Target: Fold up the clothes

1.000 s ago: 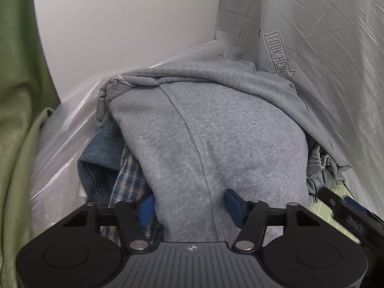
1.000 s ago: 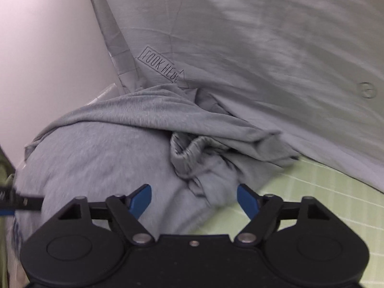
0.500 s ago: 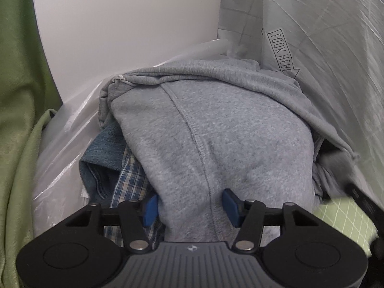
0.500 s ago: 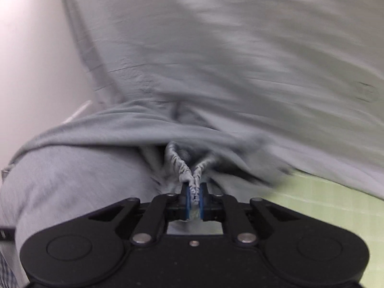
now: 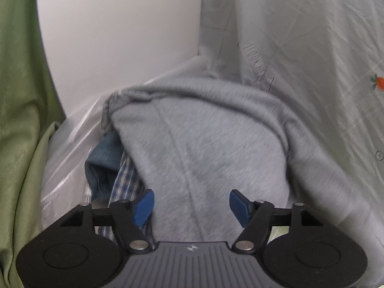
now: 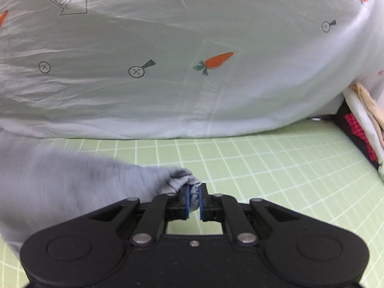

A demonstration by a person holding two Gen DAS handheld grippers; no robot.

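Sweatshirt [image 5: 204,158] fabric is bunched and clamped in the right gripper [image 6: 193,200] over the green mat [image 6: 264,165]; the left gripper [image 5: 190,202], jaws opening, straddles it without pressing.

Right hand-held gripper [image 6: 194,202]: clamped on bunched grey garment [image 6: 72,182]
Below: green grid mat [image 6: 276,168]
Behind: carrot-print sheet [image 6: 192,48]

Plain white wall [image 5: 115,36] at back w/ draped olive-green fabric [image 5: 19,120] at left, pale carrot-print sheet [image 6: 192,84] hung behind a light-green grid-lined mat [image 6: 276,163], black-and-red item [image 6: 355,129] at mat's right edge, soft even light.
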